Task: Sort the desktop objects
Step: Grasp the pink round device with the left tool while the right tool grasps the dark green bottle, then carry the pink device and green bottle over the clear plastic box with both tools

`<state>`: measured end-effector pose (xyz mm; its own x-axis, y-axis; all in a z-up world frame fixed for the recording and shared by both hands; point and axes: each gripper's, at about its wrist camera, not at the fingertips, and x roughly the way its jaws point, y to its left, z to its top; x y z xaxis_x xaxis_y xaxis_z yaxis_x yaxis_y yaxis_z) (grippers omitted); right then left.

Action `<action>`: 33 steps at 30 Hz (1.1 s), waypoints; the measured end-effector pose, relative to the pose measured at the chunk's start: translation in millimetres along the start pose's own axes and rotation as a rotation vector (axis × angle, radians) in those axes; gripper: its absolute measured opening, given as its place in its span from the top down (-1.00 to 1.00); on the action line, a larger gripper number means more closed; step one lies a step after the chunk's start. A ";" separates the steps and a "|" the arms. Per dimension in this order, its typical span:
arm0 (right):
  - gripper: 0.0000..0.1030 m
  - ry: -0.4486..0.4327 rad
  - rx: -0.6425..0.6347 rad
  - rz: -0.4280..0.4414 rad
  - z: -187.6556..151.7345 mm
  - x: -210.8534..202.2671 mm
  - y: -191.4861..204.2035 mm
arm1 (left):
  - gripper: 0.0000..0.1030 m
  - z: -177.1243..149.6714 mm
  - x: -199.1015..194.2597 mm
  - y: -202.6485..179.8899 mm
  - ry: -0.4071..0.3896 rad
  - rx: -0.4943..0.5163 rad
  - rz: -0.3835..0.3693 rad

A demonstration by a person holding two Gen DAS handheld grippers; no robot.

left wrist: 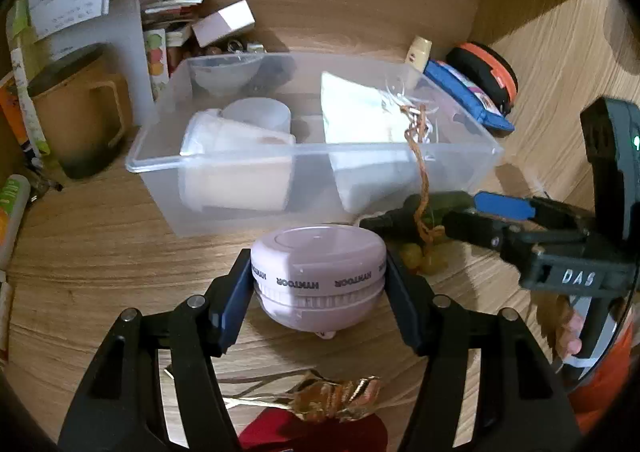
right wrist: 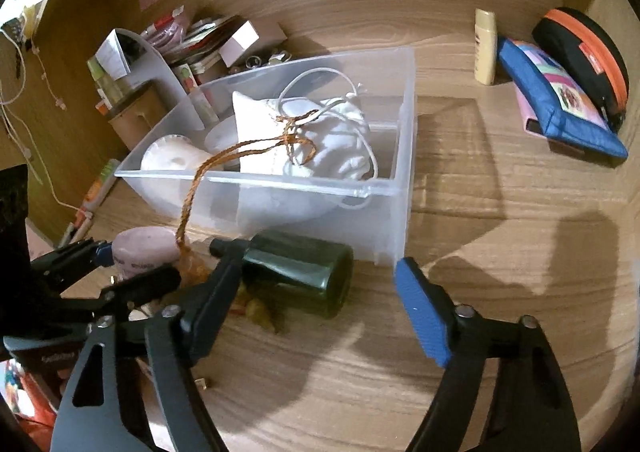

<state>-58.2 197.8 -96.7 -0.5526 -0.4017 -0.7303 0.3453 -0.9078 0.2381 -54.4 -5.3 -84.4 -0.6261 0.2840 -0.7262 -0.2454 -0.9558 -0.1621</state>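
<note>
My left gripper [left wrist: 318, 284] is shut on a round pink gadget [left wrist: 318, 264] marked HYHTOOR, held just in front of the clear plastic bin [left wrist: 472, 156]. The bin holds white cups and a white pouch [right wrist: 304, 140] with an orange cord [right wrist: 224, 156] hanging over its front wall. My right gripper [right wrist: 316, 288] is open, its jaws on either side of a dark green bottle [right wrist: 300, 272] lying on the desk in front of the bin [right wrist: 404, 180]. The right gripper also shows in the left wrist view [left wrist: 464, 212], right of the pink gadget. The pink gadget also shows in the right wrist view [right wrist: 146, 250].
A blue pouch [right wrist: 560, 100], a black and orange round case [right wrist: 588, 56] and a cream tube [right wrist: 485, 46] stand at the back right. A brown mug [left wrist: 80, 116], papers and boxes crowd the back left. Green grapes [left wrist: 424, 258] and gold wrapping [left wrist: 340, 396] lie on the desk.
</note>
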 end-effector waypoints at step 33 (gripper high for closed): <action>-0.07 -0.075 -0.010 -0.132 -11.9 -25.3 1.6 | -0.21 8.1 -26.3 19.6 -0.089 -0.026 0.005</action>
<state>-34.7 207.9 -85.4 -0.6491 -0.2867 -0.7047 0.2727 -0.9524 0.1363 -48.8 -30.9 -63.1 -0.6910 0.2842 -0.6647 -0.2238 -0.9584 -0.1772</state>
